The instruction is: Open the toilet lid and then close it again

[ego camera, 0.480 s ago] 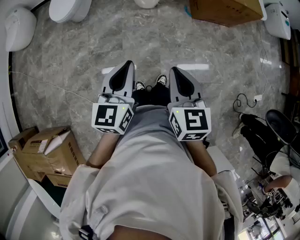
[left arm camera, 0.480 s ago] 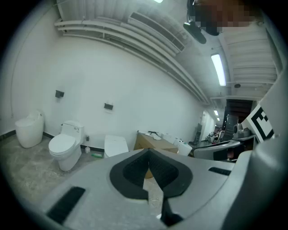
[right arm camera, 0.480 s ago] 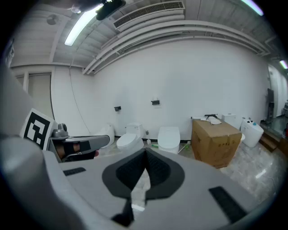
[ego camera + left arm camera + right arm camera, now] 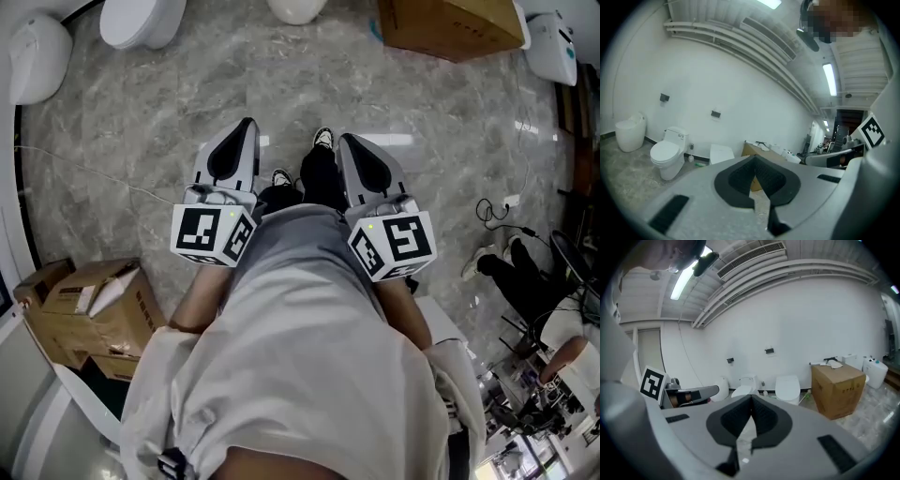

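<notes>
Ahead, white toilet (image 4: pixel 669 161), lid (image 4: pixel 663 150) down.

We log: floor (image 4: pixel 422 103) grey, veined marble pattern. Toilet (image 4: pixel 665 154) white. Cardboard box (image 4: pixel 839 387) brown. Left gripper (image 4: pixel 247 124) and right gripper (image 4: pixel 346 140) grey, with black pads and black-and-white square markers. Shoes (image 4: pixel 323 138) seemingly black-and-white.

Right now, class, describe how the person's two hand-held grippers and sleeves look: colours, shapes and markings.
The left gripper and right gripper are matching light grey shells tapering to a point, each with a black spade-shaped padded hollow. Each carries a white cube printed with black square markers, with a small green light. The person wears a loose pale grey top with wide sleeves.
</notes>
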`<state>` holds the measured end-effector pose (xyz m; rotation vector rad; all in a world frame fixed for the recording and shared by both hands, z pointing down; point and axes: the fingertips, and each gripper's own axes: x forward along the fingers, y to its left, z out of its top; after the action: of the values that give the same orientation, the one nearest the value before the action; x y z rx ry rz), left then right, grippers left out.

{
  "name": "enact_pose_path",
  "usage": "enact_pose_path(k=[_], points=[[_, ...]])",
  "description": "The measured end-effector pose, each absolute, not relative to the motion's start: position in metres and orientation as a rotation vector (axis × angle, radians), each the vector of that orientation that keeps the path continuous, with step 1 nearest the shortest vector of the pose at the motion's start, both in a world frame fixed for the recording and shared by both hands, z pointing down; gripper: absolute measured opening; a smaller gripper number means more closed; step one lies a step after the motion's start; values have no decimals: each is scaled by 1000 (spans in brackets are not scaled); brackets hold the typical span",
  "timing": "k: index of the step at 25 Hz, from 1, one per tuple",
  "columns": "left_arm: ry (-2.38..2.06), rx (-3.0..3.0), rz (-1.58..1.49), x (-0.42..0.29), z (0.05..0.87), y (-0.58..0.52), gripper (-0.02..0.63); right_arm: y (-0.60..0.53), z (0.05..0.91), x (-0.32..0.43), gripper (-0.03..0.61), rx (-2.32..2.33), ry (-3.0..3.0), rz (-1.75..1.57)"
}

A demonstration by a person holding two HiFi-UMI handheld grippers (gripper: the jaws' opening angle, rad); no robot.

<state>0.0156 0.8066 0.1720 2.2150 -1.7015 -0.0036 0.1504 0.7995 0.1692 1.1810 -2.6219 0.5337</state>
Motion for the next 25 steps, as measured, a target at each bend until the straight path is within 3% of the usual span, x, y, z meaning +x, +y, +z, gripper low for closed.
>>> enact_pose_path(k=[25], points=[[-1751,2096,142,40,194,572,8,552,193,151,11,1043,-2625,504]])
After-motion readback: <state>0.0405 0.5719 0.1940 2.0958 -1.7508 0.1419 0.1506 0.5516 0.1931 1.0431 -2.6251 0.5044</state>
